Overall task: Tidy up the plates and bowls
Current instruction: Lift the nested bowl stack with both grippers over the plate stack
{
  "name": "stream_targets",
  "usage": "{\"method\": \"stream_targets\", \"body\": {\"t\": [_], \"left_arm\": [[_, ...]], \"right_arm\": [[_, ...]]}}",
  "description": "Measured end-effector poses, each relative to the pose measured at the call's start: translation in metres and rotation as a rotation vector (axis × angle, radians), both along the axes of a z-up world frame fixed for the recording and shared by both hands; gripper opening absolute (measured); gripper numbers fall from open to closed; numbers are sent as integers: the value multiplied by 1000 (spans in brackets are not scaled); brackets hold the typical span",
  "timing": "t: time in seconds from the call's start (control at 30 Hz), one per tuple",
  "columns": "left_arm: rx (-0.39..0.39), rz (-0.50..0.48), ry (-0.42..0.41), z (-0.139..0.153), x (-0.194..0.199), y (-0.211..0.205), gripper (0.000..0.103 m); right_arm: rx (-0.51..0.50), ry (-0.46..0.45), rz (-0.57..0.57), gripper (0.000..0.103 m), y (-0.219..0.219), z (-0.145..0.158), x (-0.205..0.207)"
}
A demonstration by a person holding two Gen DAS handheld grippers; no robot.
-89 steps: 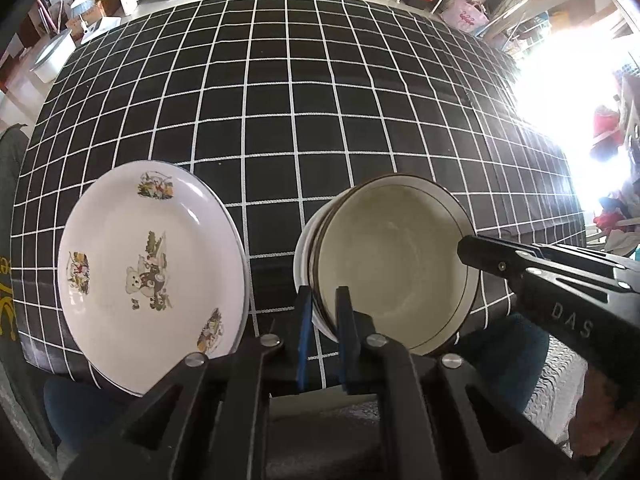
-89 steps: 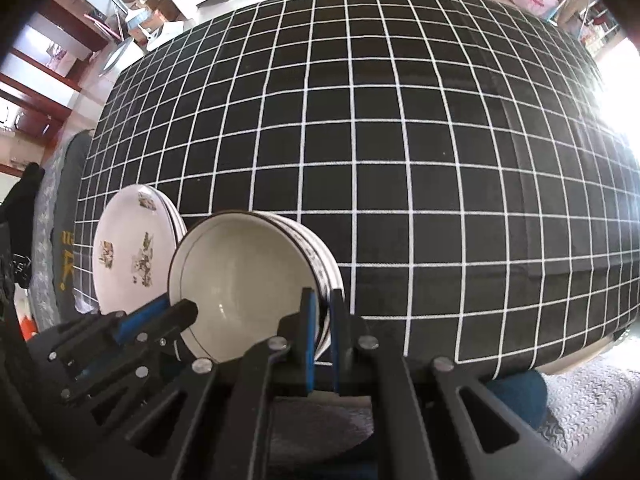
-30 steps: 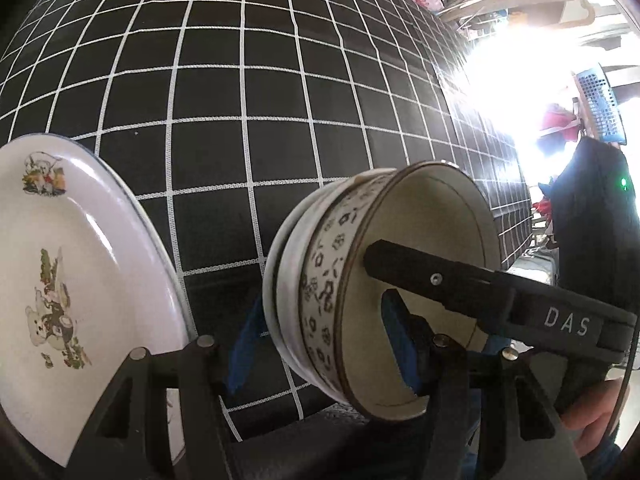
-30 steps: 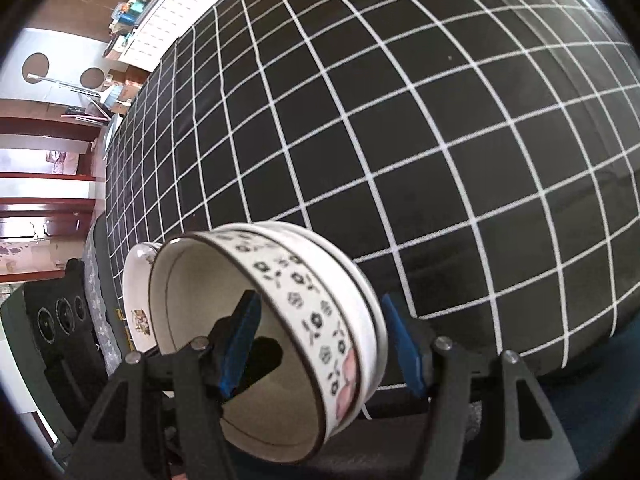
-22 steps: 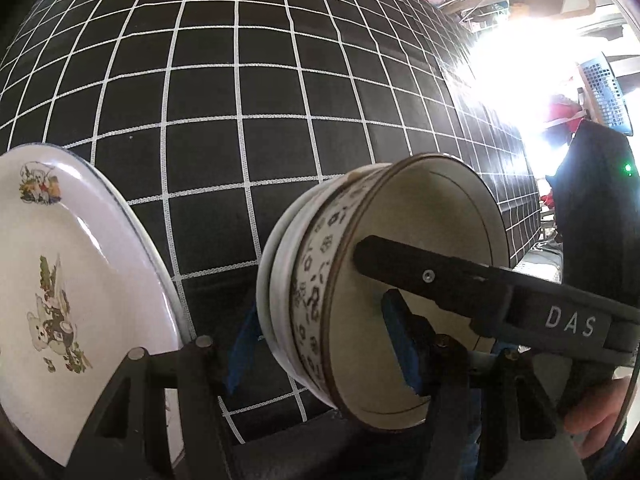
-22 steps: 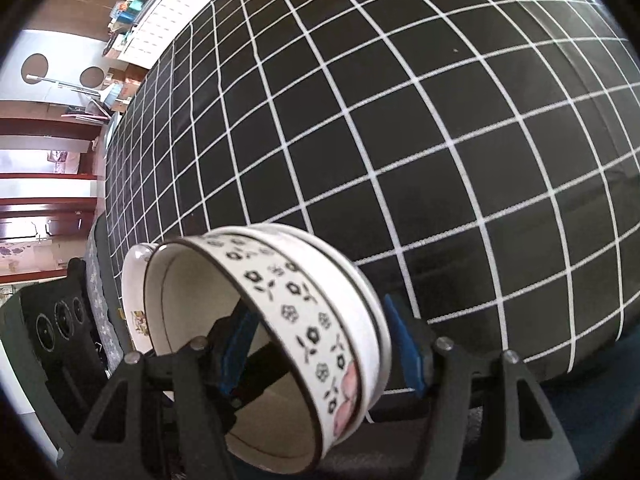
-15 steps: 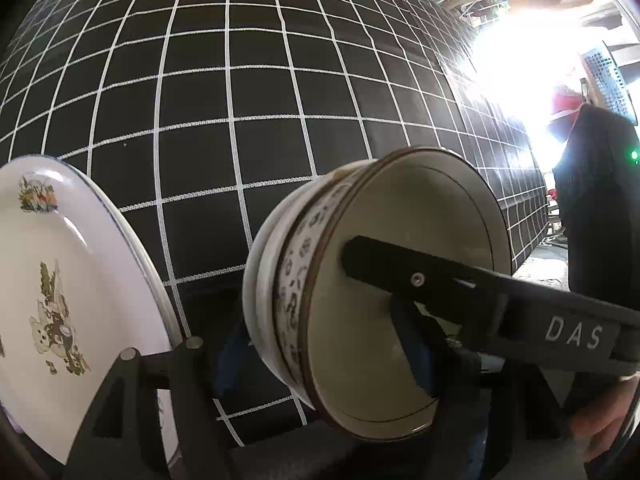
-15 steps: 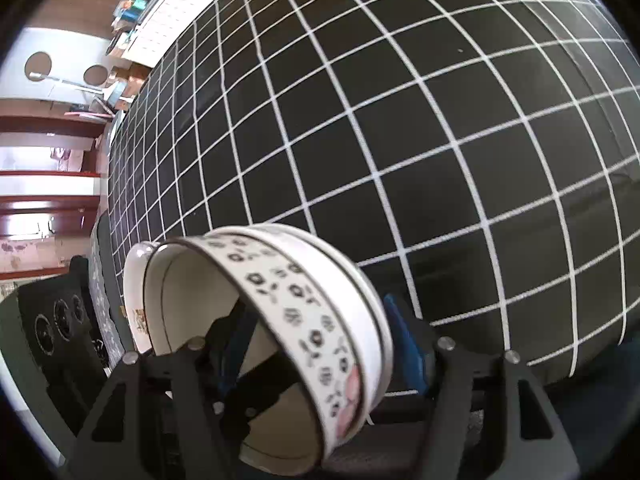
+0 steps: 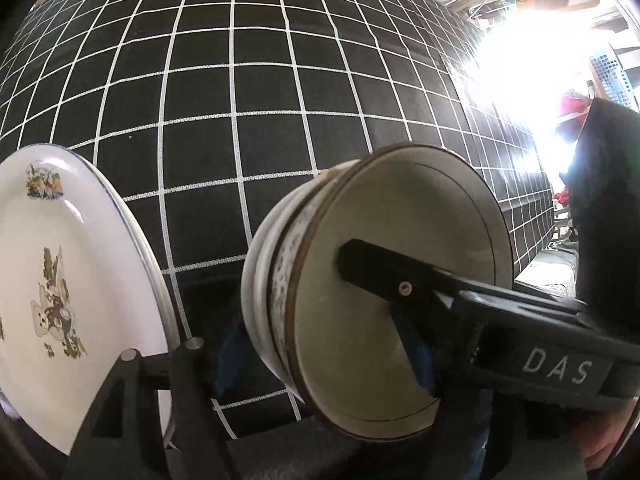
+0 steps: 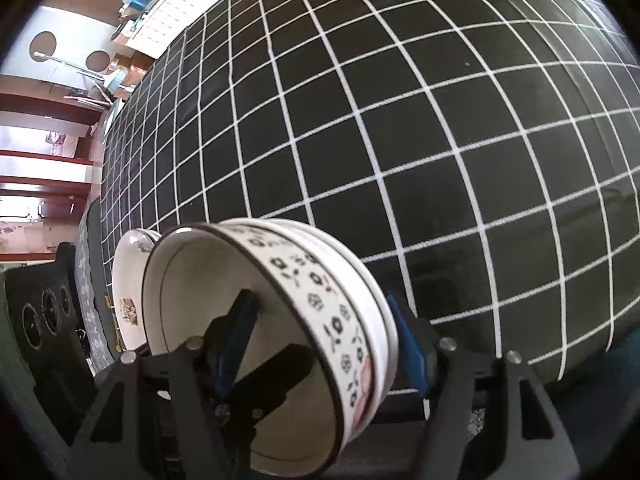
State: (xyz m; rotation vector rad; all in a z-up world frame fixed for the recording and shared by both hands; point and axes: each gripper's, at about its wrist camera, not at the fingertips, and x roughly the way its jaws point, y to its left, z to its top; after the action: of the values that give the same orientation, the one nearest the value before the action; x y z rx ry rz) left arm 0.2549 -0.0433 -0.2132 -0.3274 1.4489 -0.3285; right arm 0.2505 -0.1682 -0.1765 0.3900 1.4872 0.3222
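Gripping, both jaws now straddle the bowls (image 9: 372, 320).

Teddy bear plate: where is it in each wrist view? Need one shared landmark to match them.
Left wrist: the teddy bear plate fills the lower left, left of the bowl stack.
Right wrist: only a sliver of the teddy bear plate shows at lower left, behind the bowl stack.
Shared landmark: the flower-patterned bowl stack, spanned by both sets of jaws, on the black grid tablecloth.
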Motion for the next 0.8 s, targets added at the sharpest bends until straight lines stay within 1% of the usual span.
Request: {"method": "stream_targets", "body": {"t": [0.27, 0.43, 0.5, 0.63, 0.8], "left_arm": [[9, 3, -42, 20, -2, -7, 67], [14, 21, -64, 38, 0, 0, 67], [19, 30, -69, 48, 0, 8, 67], [19, 68, -77, 62, 0, 27, 67], [29, 116, -97, 79, 4, 61, 67]], "right_arm": [[-14, -39, 11, 68, 12, 18, 0], [-23, -62, 36, 68, 26, 35, 0], [-21, -74, 48, 68, 34, 42, -1], [-32, -67, 85, 68, 58, 55, 2], [-39, -97, 140, 68, 92, 70, 2]]}}
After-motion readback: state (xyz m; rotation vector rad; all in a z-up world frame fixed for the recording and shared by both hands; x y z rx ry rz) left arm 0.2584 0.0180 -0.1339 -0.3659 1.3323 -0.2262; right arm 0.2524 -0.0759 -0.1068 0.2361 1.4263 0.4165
